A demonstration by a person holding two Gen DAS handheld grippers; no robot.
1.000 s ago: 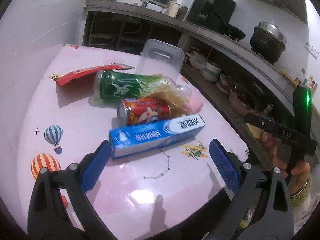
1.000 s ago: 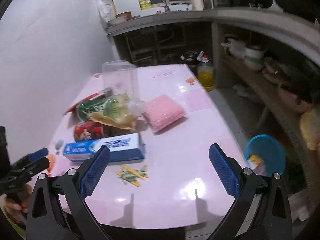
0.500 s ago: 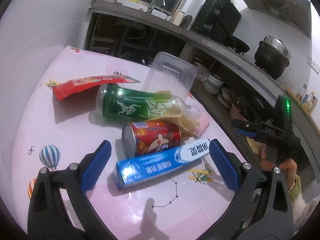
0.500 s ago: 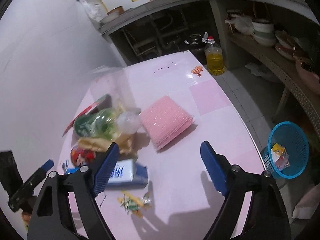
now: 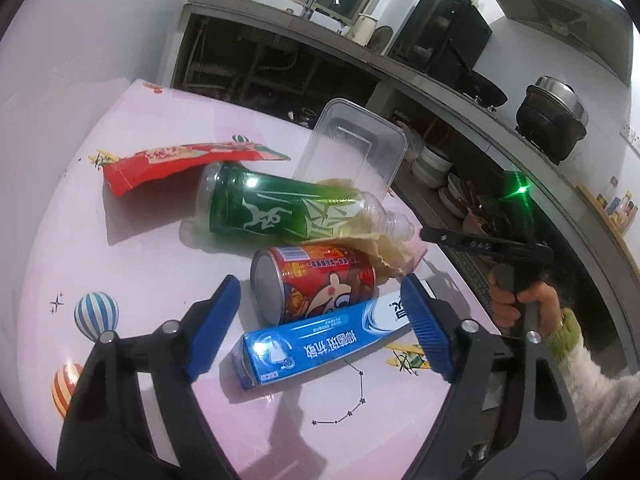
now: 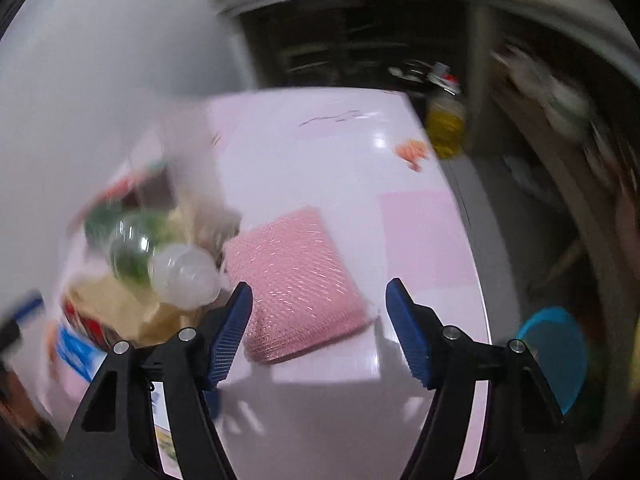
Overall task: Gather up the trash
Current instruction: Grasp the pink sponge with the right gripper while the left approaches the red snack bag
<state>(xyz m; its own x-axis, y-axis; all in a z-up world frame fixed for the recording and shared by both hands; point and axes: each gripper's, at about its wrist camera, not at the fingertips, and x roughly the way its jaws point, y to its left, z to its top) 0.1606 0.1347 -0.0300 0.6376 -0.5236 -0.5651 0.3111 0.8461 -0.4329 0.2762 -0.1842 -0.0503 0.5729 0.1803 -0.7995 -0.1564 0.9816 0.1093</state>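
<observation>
Blue toothpaste box [image 5: 320,340] is seen flat on the pink table [image 5: 152,256], long axis running across between the closing pads of the left gripper [image 5: 320,320], untouched. Just behind it lies a red can [image 5: 316,284], open end leftward, then a green bottle [image 5: 280,212], neck rightward. A clear tub [image 5: 356,144] is tipped up, contents unclear. The right gripper [image 6: 318,320], also closing, is framed over a pink pad [image 6: 296,280], nothing pinched. A blue basket [image 6: 560,364] is glimpsed on the floor.

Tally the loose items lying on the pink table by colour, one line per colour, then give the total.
Red: 2, the snack wrapper and the can
Green: 1, the bottle
Blue: 1, the toothpaste box
Pink: 1, the cloth
Clear: 1, the plastic tub
Tan: 1, the crumpled paper
Total: 7
</observation>
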